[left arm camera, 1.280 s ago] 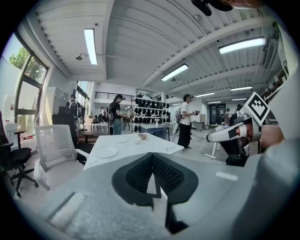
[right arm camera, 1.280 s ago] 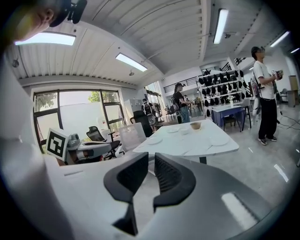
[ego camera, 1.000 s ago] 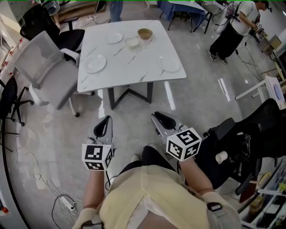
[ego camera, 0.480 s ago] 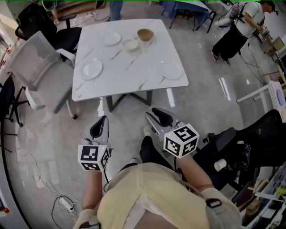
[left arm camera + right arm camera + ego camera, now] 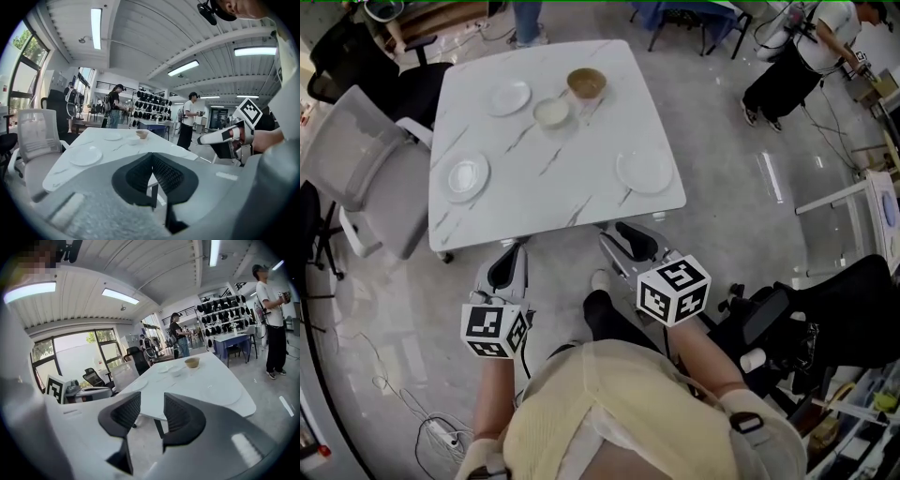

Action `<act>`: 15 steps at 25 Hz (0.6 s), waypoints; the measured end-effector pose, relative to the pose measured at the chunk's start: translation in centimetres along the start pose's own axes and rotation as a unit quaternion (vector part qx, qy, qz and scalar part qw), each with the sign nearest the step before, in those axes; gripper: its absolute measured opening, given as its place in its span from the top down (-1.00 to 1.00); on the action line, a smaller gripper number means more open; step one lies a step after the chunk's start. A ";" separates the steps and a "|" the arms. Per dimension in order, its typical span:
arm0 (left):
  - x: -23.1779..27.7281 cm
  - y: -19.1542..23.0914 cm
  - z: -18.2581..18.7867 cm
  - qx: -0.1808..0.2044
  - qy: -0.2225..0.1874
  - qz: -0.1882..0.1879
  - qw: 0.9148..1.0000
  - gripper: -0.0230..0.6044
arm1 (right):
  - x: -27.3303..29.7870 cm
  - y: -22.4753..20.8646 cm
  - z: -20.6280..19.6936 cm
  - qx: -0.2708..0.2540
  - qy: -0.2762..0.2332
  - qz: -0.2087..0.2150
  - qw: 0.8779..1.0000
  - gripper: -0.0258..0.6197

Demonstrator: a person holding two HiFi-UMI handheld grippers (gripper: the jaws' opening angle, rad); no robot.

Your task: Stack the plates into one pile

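Three white plates lie apart on the white marble table (image 5: 581, 187): one at the left (image 5: 468, 175), one at the far left (image 5: 508, 97), one at the near right (image 5: 644, 171). Between them stand a white bowl (image 5: 551, 113) and a brown bowl (image 5: 586, 82). Both grippers hover just short of the table's near edge, touching nothing. My left gripper (image 5: 508, 258) (image 5: 152, 161) has its pads together with nothing in them. My right gripper (image 5: 628, 239) (image 5: 151, 408) is opening, with only air between its pads; the near-right plate (image 5: 222, 392) lies ahead of it.
A grey office chair (image 5: 356, 169) stands at the table's left side and a black chair (image 5: 825, 309) is at my right. A person (image 5: 797, 56) stands beyond the table's far right corner. Cables and a power strip (image 5: 436, 431) lie on the floor at lower left.
Both grippers have travelled forward with me from open floor to the table's near edge. The plates and bowls have stayed where they were on the table.
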State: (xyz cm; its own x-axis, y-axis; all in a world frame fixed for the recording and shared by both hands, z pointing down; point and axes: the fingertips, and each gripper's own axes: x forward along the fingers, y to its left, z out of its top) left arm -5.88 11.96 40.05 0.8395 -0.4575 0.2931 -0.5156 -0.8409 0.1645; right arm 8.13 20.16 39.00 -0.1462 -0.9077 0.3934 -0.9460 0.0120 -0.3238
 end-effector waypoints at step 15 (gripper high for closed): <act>12.8 -3.6 1.6 0.019 0.025 -0.045 0.998 0.92 | 0.6 -14.6 0.4 0.113 0.002 -0.084 0.990 0.50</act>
State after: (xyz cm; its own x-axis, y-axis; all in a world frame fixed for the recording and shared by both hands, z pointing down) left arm 7.04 8.70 41.74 0.8721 -0.3655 0.3253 -0.4308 -0.8889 0.1560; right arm 21.97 19.28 43.56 0.0062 -0.8870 0.4618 -0.8683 -0.2338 -0.4375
